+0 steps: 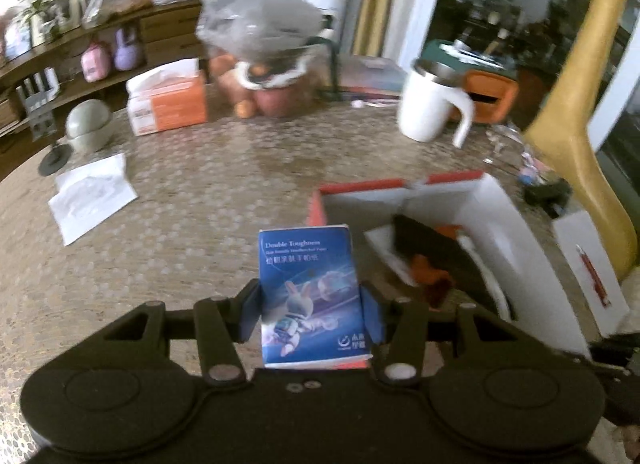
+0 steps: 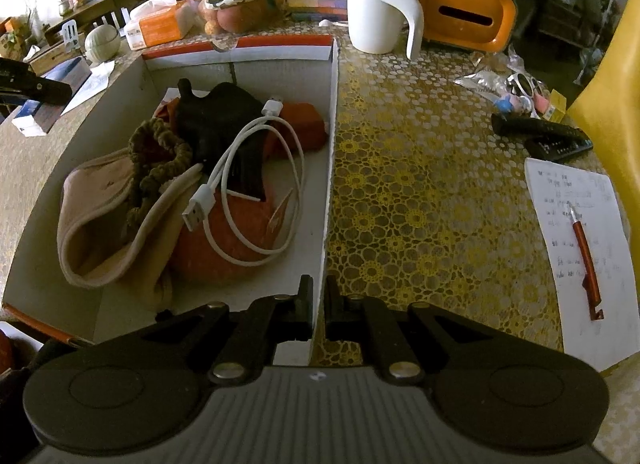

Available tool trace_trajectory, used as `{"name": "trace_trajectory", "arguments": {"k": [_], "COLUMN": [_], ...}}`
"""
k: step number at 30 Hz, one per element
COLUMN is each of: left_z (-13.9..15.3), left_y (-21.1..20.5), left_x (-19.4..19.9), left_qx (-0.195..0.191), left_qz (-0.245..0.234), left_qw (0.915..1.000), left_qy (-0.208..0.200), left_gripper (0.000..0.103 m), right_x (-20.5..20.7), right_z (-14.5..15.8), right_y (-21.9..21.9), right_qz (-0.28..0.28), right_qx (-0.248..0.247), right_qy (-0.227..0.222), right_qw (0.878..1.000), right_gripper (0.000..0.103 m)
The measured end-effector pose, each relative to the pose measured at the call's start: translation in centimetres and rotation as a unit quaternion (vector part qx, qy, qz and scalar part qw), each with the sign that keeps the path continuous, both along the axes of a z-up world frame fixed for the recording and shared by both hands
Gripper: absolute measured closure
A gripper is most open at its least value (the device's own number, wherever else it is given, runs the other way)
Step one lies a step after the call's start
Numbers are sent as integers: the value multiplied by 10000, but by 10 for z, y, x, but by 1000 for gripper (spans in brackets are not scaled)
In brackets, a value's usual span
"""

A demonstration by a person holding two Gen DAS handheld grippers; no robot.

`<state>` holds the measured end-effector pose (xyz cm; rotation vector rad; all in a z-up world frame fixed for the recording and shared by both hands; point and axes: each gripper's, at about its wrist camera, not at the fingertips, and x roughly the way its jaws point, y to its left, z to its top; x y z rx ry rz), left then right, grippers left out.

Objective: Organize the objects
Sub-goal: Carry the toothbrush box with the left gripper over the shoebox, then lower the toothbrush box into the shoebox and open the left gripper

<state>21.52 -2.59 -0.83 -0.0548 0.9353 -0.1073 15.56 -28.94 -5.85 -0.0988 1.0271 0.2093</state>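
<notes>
1. Left wrist view: the left gripper (image 1: 313, 306) holds a blue tissue pack (image 1: 310, 288) clamped across its short width, its long axis running forward along the fingers. The pack is lifted clear of the table (image 1: 180, 200). The open cardboard box (image 1: 496, 216) lies ahead and to the right of the pack, close by, so the coming move is probably a short carry rightward over the box's near-left wall.

2. Right wrist view: the right gripper (image 2: 319, 306) is pinched narrow on the right wall of the box (image 2: 330, 168), one finger inside and one outside, steadying it. Inside lie a white cable (image 2: 240, 192), a beige cloth (image 2: 100, 216) and an orange item (image 2: 224, 240). The tissue pack (image 2: 52, 100) shows at the far left edge, outside the box's left wall.
</notes>
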Motion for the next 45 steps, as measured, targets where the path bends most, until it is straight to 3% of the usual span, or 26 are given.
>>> {"name": "trace_trajectory", "arguments": {"k": [19,31,41,43,45], "left_z": [-5,-29,-37,-36,-33], "left_y": [-91,-105,-101,-98,-96], "left_x": [25,47,51,49,47], "left_qx": [86,251,133,104,96], "left_qz": [-924,-979,-1009,-1001,-951], "left_qw": [9957,9945,9941,9943,9950], "left_qy": [54,292,366,360,301], "left_gripper": [53,55,54,51,35], "right_x": [-3,-2,-1,-1,-2], "right_z": [2,1,0,-1,-1], "right_y": [0,0,1,1,1], "right_qz": [14,20,15,11,5], "right_qx": [36,58,41,29,20], "right_qy": [-38,-24,-24,-26,-26], "right_qw": [10000,10000,10000,10000,10000], "right_gripper": [98,98,98,98,98]}}
